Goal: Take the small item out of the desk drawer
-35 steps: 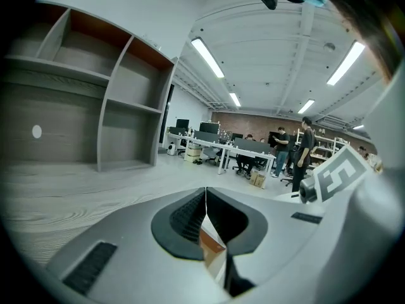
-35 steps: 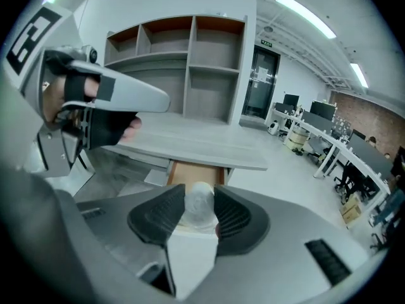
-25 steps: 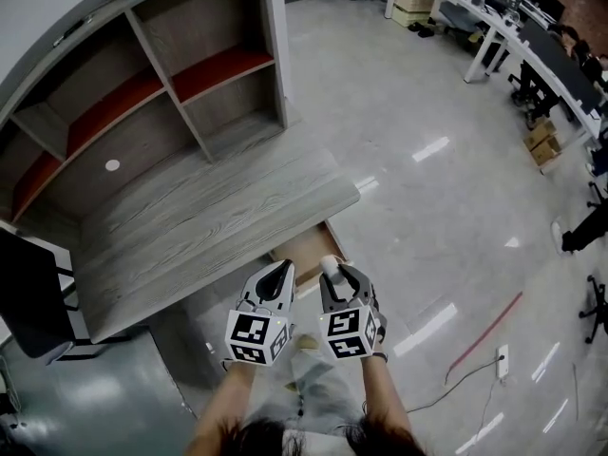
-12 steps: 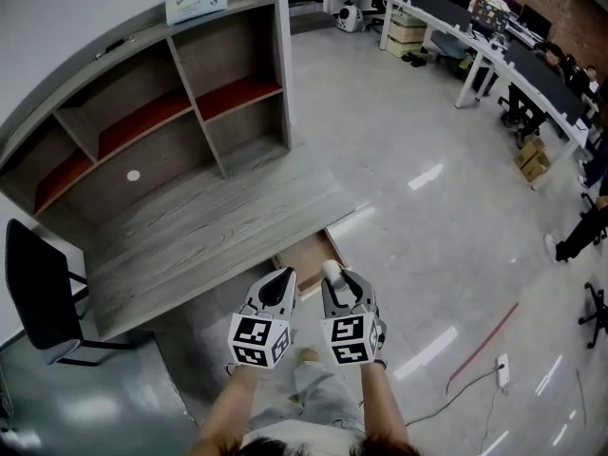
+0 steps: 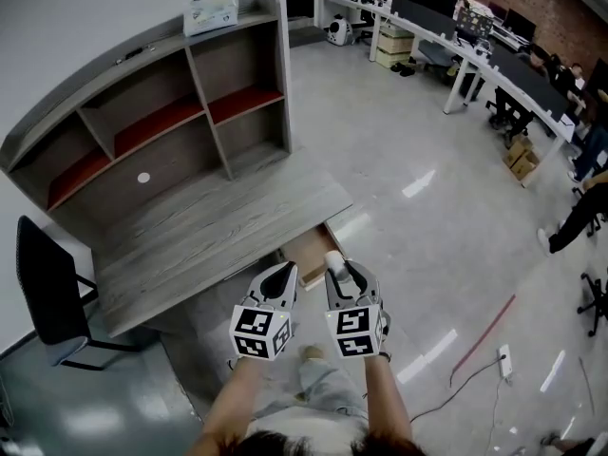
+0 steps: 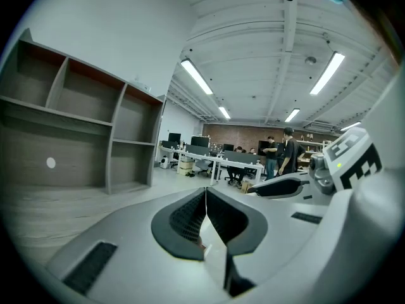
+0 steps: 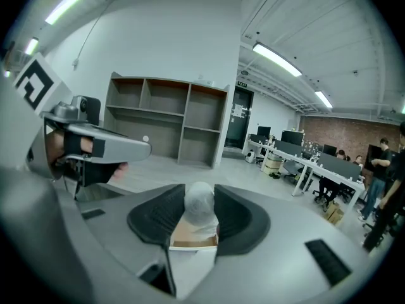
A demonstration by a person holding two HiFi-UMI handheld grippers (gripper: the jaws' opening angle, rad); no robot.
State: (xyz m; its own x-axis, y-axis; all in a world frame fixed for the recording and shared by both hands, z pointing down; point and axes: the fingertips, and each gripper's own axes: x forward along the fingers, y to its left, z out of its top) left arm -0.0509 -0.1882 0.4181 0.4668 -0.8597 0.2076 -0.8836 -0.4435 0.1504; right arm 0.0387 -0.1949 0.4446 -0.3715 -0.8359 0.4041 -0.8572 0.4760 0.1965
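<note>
The small item (image 5: 333, 257) is a white, rounded, wrapped lump. My right gripper (image 5: 335, 264) is shut on it, and in the right gripper view it (image 7: 200, 202) sits upright between the jaws of that gripper (image 7: 201, 190). Just left of it, my left gripper (image 5: 282, 272) is shut and holds nothing; in the left gripper view its jaws (image 6: 205, 192) meet with no gap. Both grippers hover side by side above the open wooden drawer (image 5: 306, 245), which sticks out under the right end of the grey desk (image 5: 209, 221).
A grey hutch (image 5: 171, 112) with red-lined shelves stands on the desk, with a box (image 5: 211, 14) on top. A black chair (image 5: 43, 293) is at the left. Glossy floor spreads to the right toward office desks (image 5: 475, 46) and a person (image 5: 575, 218).
Both grippers have risen from the open drawer, the right one still holding the white item. The desk looks smaller and farther below, and more of the hutch top and room shows.
</note>
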